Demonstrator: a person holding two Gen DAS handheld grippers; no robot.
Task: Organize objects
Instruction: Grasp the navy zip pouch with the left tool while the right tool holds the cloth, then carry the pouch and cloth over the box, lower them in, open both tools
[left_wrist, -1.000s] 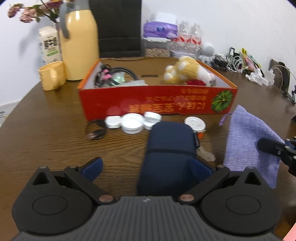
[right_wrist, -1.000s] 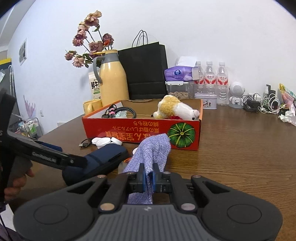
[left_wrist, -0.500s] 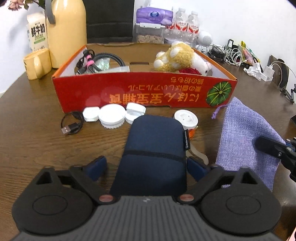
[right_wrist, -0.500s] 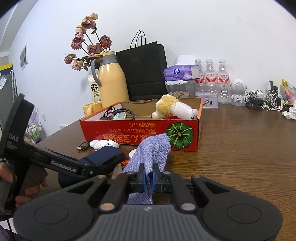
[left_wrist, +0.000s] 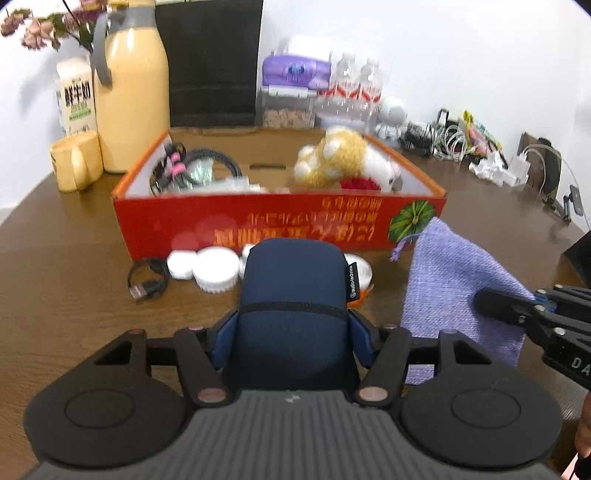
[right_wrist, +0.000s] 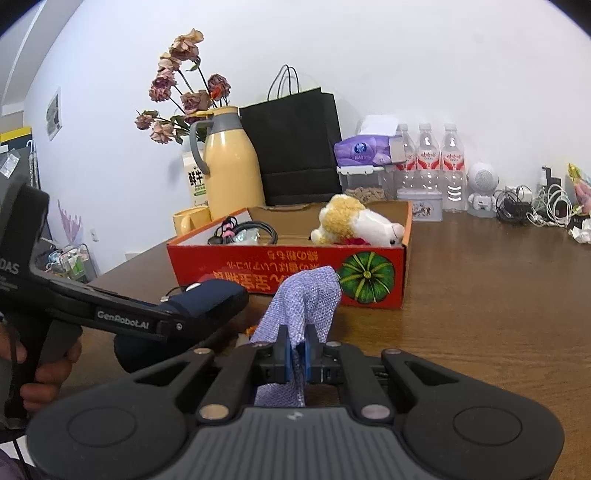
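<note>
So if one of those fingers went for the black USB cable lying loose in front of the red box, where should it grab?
Probably the USB cable's plug end, from above: it is the one stiff part, pointing toward the camera, clear of the white lids.

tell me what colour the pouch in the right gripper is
Light purple pouch, clearest in the left wrist view.

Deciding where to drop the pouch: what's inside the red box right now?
In the red box: a coiled black cable with pink clips at its left end, a plush dog over something red at its right. The front wall hides the floor between.
</note>
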